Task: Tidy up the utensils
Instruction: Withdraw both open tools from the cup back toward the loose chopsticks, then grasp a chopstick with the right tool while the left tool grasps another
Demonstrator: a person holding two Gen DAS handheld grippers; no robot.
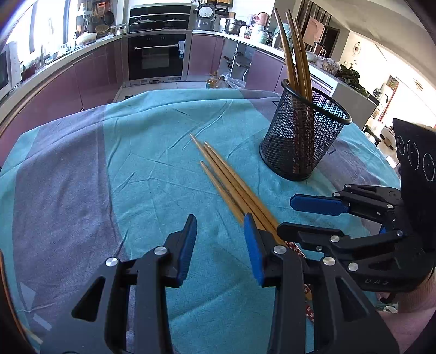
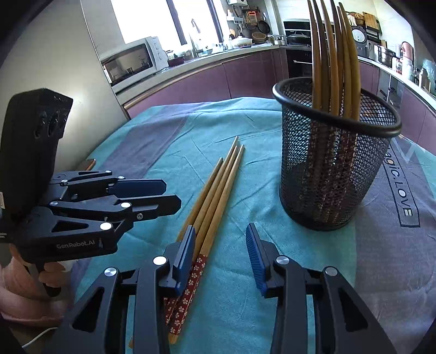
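Loose chopsticks (image 2: 215,190) on the desk (image 2: 259,286), beside mesh holder (image 2: 327,174); right gripper (image 2: 220,256) open above, empty.

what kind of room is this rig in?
A home kitchen, most likely. A built-in oven sits among purple cabinets, a microwave stands on the counter, and pots and a rice cooker line the back. The work happens on a table under a teal cloth.

left gripper (image 2: 171,194): "GenRobot.AI" on body | tablecloth (image 2: 395,245): "LOVE", preceded by partly hidden "…gic."
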